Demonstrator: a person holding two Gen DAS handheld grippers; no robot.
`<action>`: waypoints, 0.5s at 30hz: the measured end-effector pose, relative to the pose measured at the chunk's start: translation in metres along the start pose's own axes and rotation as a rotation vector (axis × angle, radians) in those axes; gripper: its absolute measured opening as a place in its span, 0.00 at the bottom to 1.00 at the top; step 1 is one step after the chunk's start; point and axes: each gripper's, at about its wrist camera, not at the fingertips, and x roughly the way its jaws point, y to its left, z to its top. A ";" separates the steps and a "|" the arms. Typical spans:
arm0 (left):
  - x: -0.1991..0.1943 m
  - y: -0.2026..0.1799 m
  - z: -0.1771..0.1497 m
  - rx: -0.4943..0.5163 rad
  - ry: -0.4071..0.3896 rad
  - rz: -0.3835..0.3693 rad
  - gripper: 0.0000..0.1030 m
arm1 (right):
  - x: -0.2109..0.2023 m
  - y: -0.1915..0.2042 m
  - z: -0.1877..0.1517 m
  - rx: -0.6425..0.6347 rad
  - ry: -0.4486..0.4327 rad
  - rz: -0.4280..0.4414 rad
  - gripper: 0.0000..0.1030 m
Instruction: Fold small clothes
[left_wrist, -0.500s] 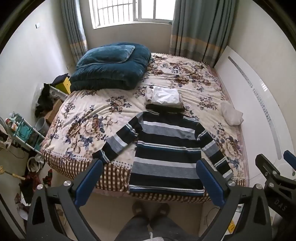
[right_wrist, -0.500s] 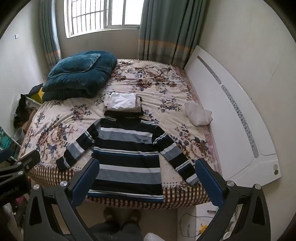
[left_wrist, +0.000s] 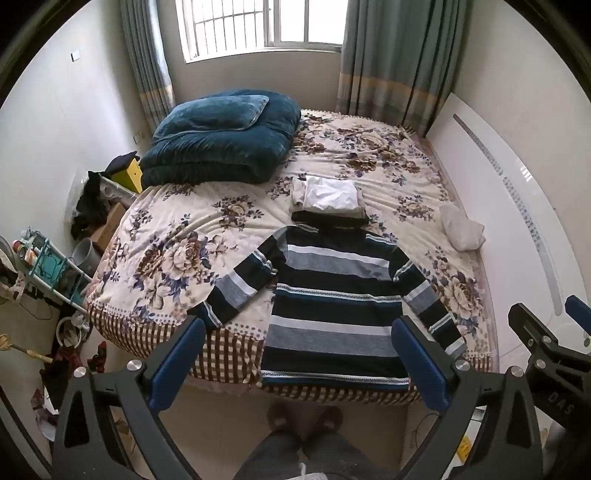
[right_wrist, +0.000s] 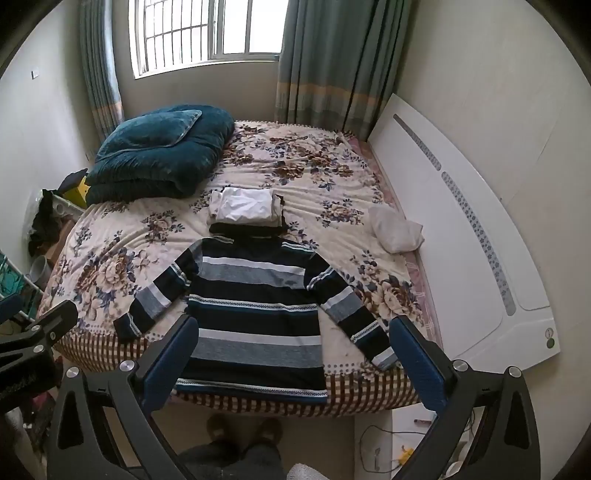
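daylight from window (left_wrist: 266, 26) | sharp | fisheye-warped, dark corners

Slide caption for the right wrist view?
Striped sweater spread flat on the floral bed, open right hand-held gripper above it.

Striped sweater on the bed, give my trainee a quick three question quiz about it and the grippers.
1. True or false: the striped sweater lies spread flat with both sleeves out.
2. What sits just beyond its collar? A) folded clothes stack B) a shoe C) a book
3. Fill in: both the left gripper and the right gripper are ____ and hold nothing.

Key:
1. True.
2. A, the folded clothes stack with a white piece on top.
3. Open; both hover short of the floral bed, fingers apart.
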 end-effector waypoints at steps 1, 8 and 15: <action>0.000 0.000 0.000 -0.001 -0.001 -0.001 1.00 | 0.000 0.000 0.000 -0.002 0.000 0.000 1.00; -0.006 0.002 0.008 -0.002 -0.003 -0.001 1.00 | -0.004 0.004 0.004 -0.004 0.004 0.007 1.00; -0.012 0.001 0.017 -0.002 -0.002 0.003 1.00 | -0.008 0.009 0.004 -0.014 0.001 0.008 1.00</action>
